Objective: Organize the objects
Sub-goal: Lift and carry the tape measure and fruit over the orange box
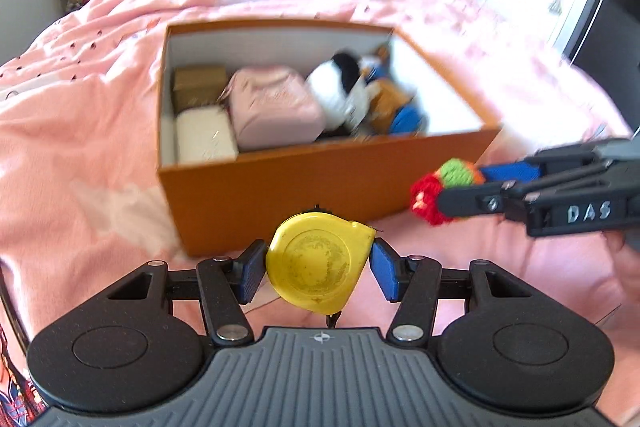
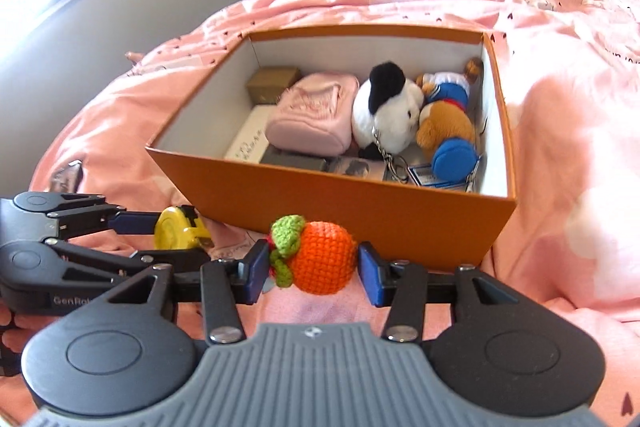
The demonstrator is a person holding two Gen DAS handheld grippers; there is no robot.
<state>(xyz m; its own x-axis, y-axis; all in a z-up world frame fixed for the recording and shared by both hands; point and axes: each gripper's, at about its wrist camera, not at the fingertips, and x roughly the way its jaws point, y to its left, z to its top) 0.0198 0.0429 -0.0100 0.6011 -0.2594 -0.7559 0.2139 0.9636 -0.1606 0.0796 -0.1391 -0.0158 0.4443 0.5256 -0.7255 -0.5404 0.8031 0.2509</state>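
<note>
We see our left claw (image 1: 318,269) clenched on a round yellow plastic tape measure (image 1: 320,263), low centre of its frame. Our right claw (image 2: 312,267) grips an orange crocheted fruit with green leaves (image 2: 320,257) — both poised just before the open orange cardboard box (image 2: 360,211) on the pink bed quilt (image 2: 560,107), side by side.

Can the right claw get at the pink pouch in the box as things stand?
Probably not yet. The right claw is shut on the crocheted orange, outside the orange box. The pink pouch lies uncovered in the open box, so the path is free once it lets go.
</note>
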